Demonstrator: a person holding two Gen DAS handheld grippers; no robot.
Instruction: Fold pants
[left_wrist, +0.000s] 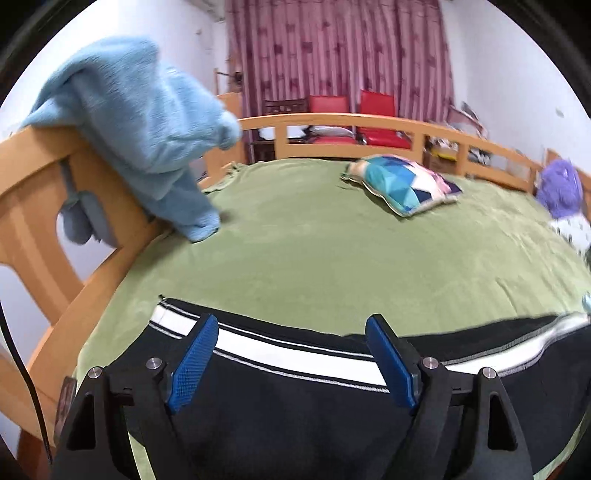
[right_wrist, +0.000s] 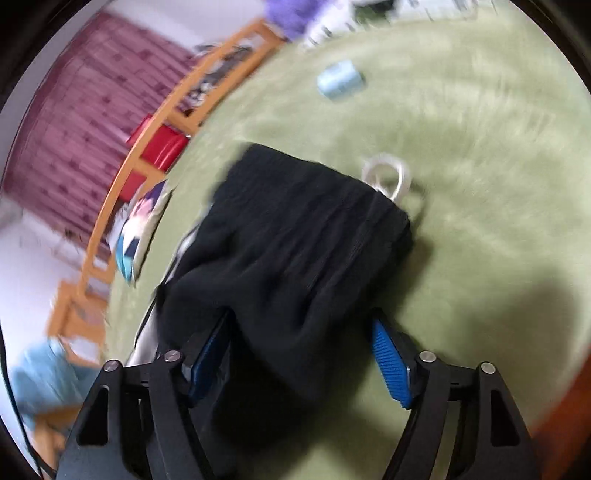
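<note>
A green-covered bed (left_wrist: 332, 240) carries black pants (right_wrist: 295, 251) near its edge; left gripper (left_wrist: 291, 354) and right gripper (right_wrist: 301, 354) hover above them, jaws apart.

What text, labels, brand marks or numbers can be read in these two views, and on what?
None can be read.
Pants: white stripes only, no lettering seen.
Pillow: colour patches, no words.
Curtain: woven pattern, no text.
Dark tag at the bed frame: too small and blurred to read.
Right wrist view: motion-blurred; the tape roll shows no legible mark.
</note>
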